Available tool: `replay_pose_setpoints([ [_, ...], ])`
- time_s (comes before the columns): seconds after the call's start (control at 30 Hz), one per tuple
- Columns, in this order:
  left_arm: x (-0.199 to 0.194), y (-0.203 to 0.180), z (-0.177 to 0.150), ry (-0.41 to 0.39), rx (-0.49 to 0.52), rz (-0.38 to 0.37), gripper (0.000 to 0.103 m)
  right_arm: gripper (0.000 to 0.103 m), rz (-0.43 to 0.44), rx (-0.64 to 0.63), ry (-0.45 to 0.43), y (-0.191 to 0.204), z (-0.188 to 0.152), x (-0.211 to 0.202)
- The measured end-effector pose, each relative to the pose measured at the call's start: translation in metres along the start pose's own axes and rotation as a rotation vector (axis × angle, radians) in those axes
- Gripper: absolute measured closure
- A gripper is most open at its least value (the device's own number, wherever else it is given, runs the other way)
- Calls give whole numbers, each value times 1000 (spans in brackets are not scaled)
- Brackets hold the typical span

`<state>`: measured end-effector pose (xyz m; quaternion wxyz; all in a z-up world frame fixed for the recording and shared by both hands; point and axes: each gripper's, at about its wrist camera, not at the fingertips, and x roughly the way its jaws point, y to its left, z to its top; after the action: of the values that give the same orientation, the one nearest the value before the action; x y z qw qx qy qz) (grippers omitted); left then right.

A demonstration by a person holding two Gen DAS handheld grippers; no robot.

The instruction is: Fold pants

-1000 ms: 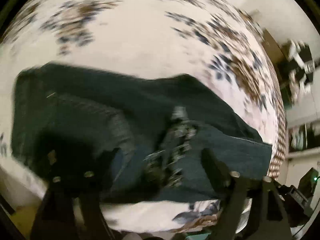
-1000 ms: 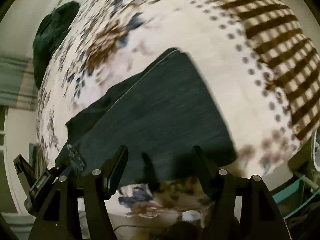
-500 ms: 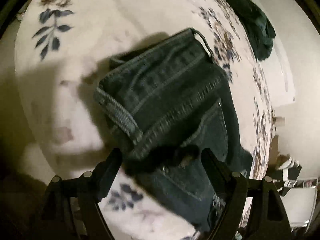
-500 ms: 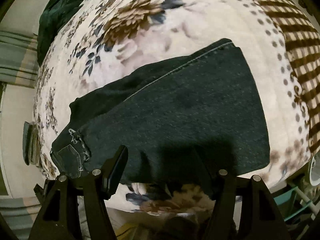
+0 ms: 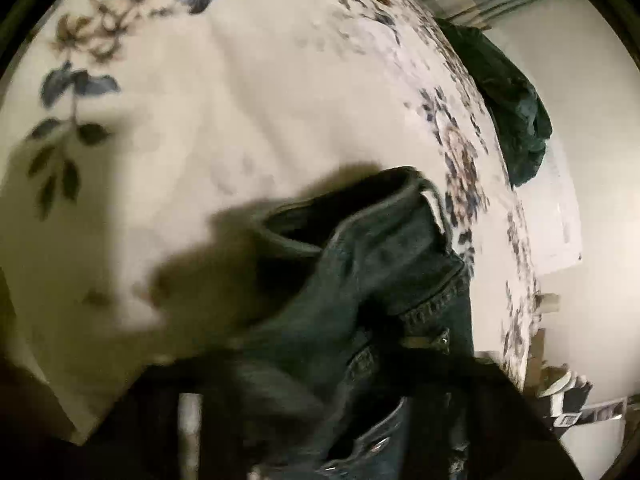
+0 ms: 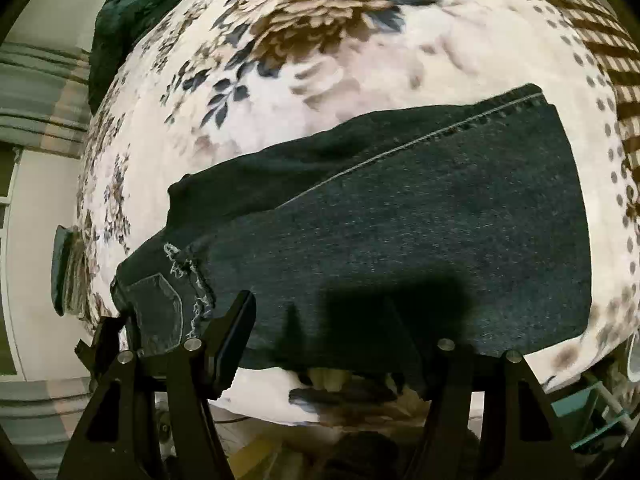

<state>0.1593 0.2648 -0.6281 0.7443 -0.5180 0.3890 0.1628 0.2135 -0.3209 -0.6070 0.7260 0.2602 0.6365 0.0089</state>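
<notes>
Dark blue jeans (image 6: 400,220) lie flat across a floral bedspread (image 6: 320,40), with a frayed patch (image 6: 176,280) near their left end. My right gripper (image 6: 320,320) hangs open just above the near edge of the leg, touching nothing. In the left wrist view the jeans' waistband (image 5: 380,248) is bunched and raised close to the camera. My left gripper (image 5: 340,384) is closing on it. Denim fills the gap between its jaws, and its fingers are mostly lost in the dark.
A dark green garment (image 5: 516,112) lies at the bed's far edge, also seen in the right wrist view (image 6: 128,12). Striped curtains (image 6: 36,92) hang beyond the bed. A brown checked band (image 6: 600,20) borders the bedspread on the right. A turquoise rack (image 6: 592,412) stands below.
My left gripper has rolled, dropped onto the waistband and narrowed its jaws around the denim, which now bunches up. My right gripper has drifted along the leg, staying open.
</notes>
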Motion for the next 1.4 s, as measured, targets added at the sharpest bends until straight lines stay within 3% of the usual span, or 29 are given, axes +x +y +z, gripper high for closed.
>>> replay_pose_setpoints([
  [0.2,-67,-67,-17,-89,284,-51,81,35,14,49,-20,-16,-3,-7],
  [0.33,-116,-137,-49,-123,479,-138,81,35,26,97,-44,-38,-6,-19],
  [0.53,-153,-225,-132,-94,723,-252,81,35,36,203,-111,-91,-15,-56],
  [0.7,-129,-269,-229,44,846,-317,82,35,0,284,-177,-146,-25,-95],
  [0.9,-68,-285,-342,222,1042,-295,83,35,-103,368,-239,-222,-32,-128],
  [1.0,-44,-283,-392,305,1141,-233,82,35,-141,394,-243,-250,-36,-135],
  [1.1,-15,-276,-428,366,1253,-111,81,35,-156,417,-235,-270,-40,-139],
  [1.17,-12,-276,-438,388,1304,-80,73,33,-153,428,-234,-274,-41,-141],
  [1.23,-18,-279,-440,429,1317,-109,49,25,-137,438,-237,-275,-41,-143],
  [1.27,-23,-282,-438,457,1315,-127,25,24,-120,445,-241,-275,-43,-145],
  [1.3,-31,-285,-434,478,1311,-148,16,24,-102,452,-243,-274,-42,-147],
  [1.4,-54,-284,-420,485,1292,-193,16,24,-32,456,-253,-262,-34,-150],
])
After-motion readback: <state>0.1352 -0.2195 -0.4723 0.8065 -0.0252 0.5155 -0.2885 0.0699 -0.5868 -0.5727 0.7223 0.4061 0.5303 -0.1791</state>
